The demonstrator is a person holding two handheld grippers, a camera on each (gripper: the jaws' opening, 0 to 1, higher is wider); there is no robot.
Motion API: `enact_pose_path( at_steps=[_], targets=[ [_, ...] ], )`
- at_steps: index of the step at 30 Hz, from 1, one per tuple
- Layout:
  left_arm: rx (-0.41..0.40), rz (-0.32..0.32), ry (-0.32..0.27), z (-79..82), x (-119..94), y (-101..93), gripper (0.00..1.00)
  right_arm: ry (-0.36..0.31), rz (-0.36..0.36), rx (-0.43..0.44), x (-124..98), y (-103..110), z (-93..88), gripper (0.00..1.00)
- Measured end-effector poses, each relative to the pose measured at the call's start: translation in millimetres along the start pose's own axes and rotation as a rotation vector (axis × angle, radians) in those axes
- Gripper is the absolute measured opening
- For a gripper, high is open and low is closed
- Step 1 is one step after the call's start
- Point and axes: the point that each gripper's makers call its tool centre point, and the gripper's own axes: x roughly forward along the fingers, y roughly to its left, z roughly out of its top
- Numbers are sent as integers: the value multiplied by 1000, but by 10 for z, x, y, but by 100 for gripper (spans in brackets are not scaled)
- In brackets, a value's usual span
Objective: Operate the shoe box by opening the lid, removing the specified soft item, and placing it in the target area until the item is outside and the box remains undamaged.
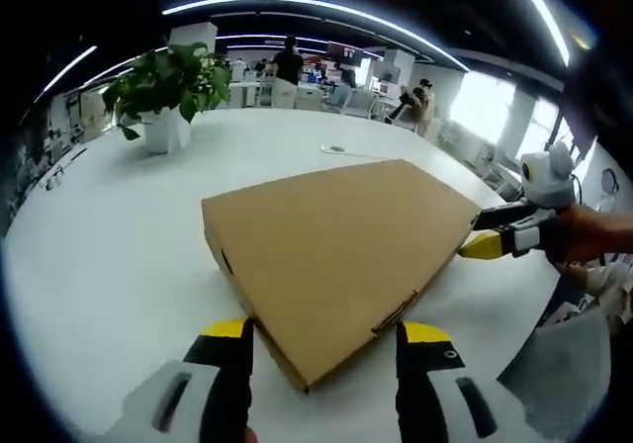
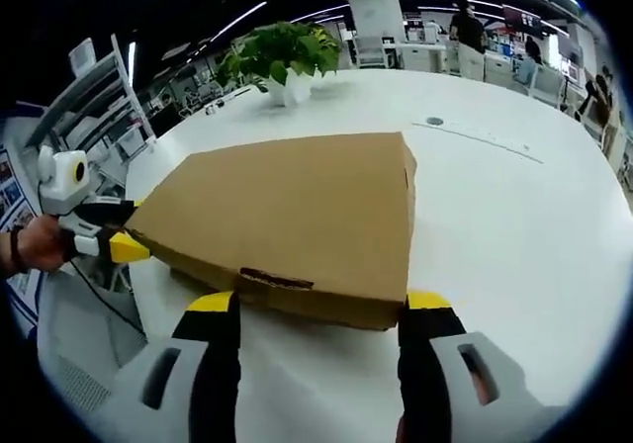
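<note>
The brown shoe box sits shut on the white tabletop. Both grippers' fingers are spread wide at its corners: left gripper, right gripper.

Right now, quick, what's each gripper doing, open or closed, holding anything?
Left gripper: open, jaws straddling a corner of the cardboard box.
Right gripper: open, straddling the box's edge, holding nothing.

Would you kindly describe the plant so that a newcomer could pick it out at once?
Start at the big white table that holds the closed cardboard box. Look past the box toward the table's far edge, where the plant stands alone in a white pot. It is the only green, leafy thing on the table.
</note>
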Motion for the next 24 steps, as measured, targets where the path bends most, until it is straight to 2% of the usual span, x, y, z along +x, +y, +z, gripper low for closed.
enact_pose_path(
  at_steps=[5, 15, 19, 24],
  targets=[
    [-2, 8, -13, 44, -53, 11, 58, -13, 12, 23, -26, 36, 36, 57],
    [17, 31, -34, 154, -155, 8, 57, -54, 23, 29, -124, 73, 231, 57],
    [105, 54, -19, 169, -182, 6, 55, -73, 26, 38, -175, 86, 296, 57],
    [113, 37, -29, 220, -241, -25, 57, -91, 24, 49, -233, 103, 399, 57]
  ],
)
